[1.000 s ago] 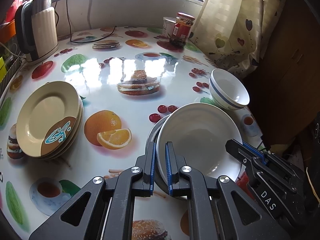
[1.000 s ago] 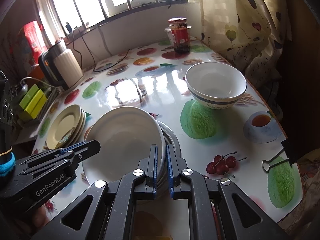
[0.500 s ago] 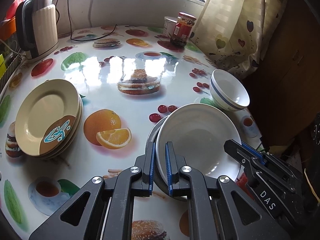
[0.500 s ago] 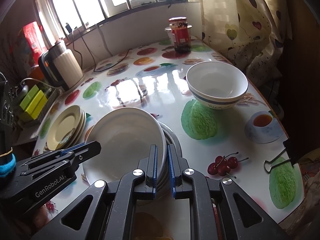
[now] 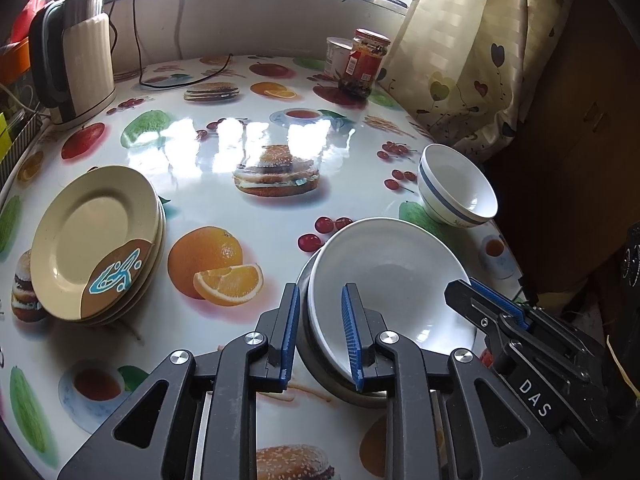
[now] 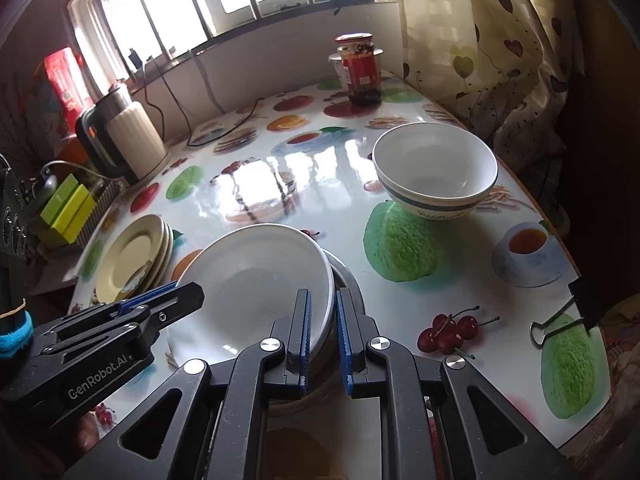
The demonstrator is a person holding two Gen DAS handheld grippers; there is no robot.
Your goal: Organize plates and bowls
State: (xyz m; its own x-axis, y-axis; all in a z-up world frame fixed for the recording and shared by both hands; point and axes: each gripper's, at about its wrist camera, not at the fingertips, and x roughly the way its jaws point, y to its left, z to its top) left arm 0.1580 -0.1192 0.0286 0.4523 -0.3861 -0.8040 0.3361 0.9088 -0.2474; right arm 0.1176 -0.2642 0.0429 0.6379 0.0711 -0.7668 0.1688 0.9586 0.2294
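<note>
- Left gripper (image 5: 320, 332): jaws parted, straddling the near-left rim of the white plate (image 5: 390, 280); gap visible on both sides of the rim, no clamp.
- Right gripper (image 6: 323, 338): jaws also apart, straddling the plate's near-right rim; the left pad looks close to the rim, contact can't be confirmed.
- White plate sits tilted on a grey metal dish (image 5: 316, 356) near the table's (image 5: 256, 208) near-right edge; its left side is raised, so the dish shows underneath.
- White bowl (image 6: 436, 168) with a blue band stands upright by the right edge, beyond the plate and apart from it. Looks like two nested bowls, not certain.
- Stack of cream plates (image 5: 96, 240) with a brown-and-teal motif lies by the left edge, well apart from the white plate.
- Electric kettle (image 5: 80, 68) at the far-left corner, cord trailing along the far edge.
- Red-lidded jar (image 5: 366, 64) and a white tub (image 5: 336, 56) just behind it at the far-right corner, next to the curtain (image 5: 460, 52).
- Binder clip (image 6: 560, 320) on the right edge.
</note>
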